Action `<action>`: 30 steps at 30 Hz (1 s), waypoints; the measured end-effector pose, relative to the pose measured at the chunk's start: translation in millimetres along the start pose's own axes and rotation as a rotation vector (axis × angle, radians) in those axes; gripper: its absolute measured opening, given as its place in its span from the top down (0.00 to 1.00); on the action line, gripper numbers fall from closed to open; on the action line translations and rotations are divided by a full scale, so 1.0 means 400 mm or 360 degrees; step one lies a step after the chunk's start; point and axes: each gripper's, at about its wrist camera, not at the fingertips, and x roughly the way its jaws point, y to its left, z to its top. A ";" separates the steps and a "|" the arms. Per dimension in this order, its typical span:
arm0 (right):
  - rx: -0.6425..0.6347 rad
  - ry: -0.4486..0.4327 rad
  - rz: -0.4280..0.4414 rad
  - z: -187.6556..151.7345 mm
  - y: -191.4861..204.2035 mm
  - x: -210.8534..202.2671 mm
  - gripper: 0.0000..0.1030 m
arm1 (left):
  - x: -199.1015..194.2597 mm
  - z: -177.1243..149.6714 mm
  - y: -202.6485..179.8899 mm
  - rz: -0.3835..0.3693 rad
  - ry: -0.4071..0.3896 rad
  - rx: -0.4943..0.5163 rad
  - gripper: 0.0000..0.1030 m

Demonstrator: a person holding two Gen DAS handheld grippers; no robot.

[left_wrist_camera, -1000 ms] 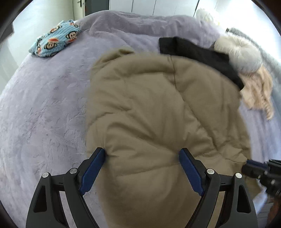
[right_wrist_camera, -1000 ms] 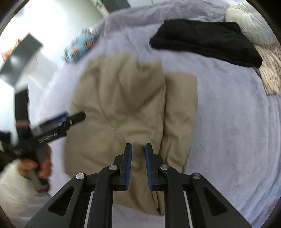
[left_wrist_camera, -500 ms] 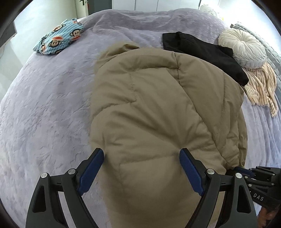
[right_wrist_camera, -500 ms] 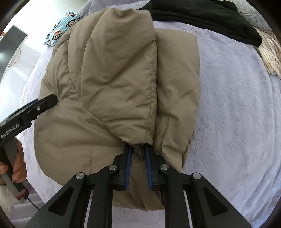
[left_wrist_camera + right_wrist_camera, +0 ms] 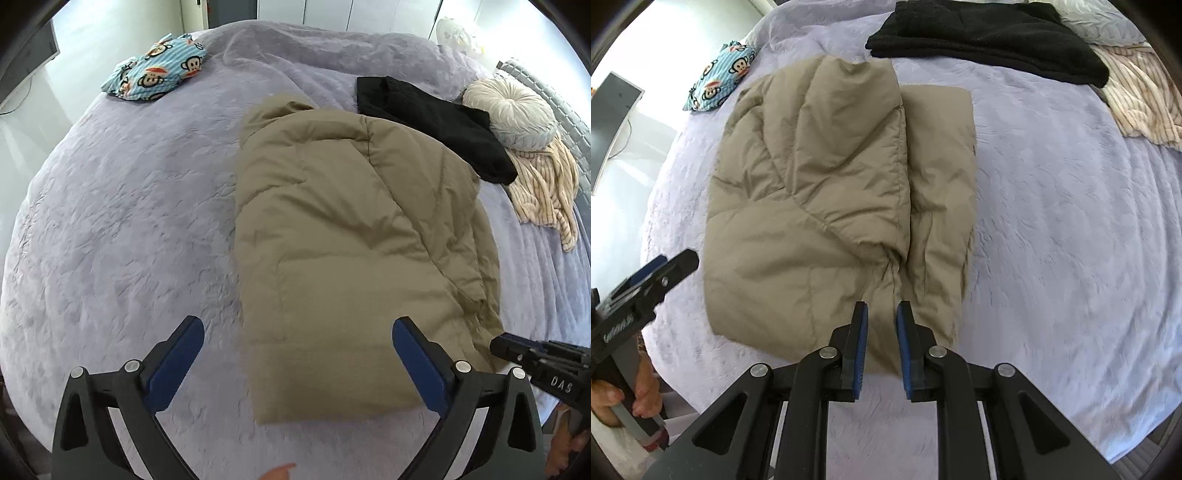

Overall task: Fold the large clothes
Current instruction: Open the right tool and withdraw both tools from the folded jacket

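Jacket [image 5: 354,258] first, seen from each hand-held gripper: the left hand-held gripper [image 5: 297,360] hangs over its near hem with the jaws spread wide, having just been opening, and nothing is pinched between the pads. The right hand-held gripper [image 5: 881,332] is nearly clenched, its narrow gap just short of a puckered bunch of fabric at the near edge; whether the pads bite any cloth I cannot tell.

The jacket lies on the bed [image 5: 129,221], in its middle, as a puffy tan bundle. Judging by its lie, the sides are already folded in and the top panel is laid over, so the fold looks largely done; left would be a last tidy or halving, then the other clothes.

The right view shows what the left does not: a narrower strip of jacket sticking out beside the top layer, on the side of the bare bed, and the puckered bunch. The left view alone shows the round cushion [image 5: 511,118]. Both show the black garment [image 5: 990,37], striped cloth [image 5: 1145,96] and monkey-print fabric [image 5: 155,74], apart from the jacket.
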 end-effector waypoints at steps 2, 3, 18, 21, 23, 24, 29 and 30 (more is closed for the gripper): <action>0.0005 -0.0005 0.0004 -0.020 -0.001 -0.019 0.83 | -0.015 -0.018 0.000 -0.0003 0.0020 0.0007 0.01; 0.0011 -0.0008 0.0004 -0.028 0.004 -0.027 0.83 | -0.022 -0.027 0.001 -0.0003 0.0033 0.0008 0.01; 0.0018 -0.0130 -0.0059 -0.111 0.072 -0.135 0.47 | -0.141 -0.085 0.037 0.0139 -0.0026 0.0021 0.01; 0.0023 -0.0146 -0.0074 -0.118 0.082 -0.150 0.47 | -0.151 -0.089 0.039 0.0107 -0.0017 0.0018 0.01; 0.0029 -0.0157 -0.0091 -0.119 0.082 -0.157 0.39 | -0.156 -0.091 0.038 0.0089 -0.0008 0.0013 0.01; 0.0033 -0.0164 -0.0098 -0.123 0.084 -0.162 0.37 | -0.158 -0.093 0.036 0.0088 -0.0003 0.0013 0.01; 0.0024 -0.0243 -0.0149 -0.125 0.084 -0.210 0.27 | -0.182 -0.100 0.023 0.0096 0.0002 0.0011 0.01; 0.0021 -0.0270 -0.0160 -0.123 0.084 -0.223 0.23 | -0.187 -0.100 0.022 0.0092 -0.0003 0.0007 0.01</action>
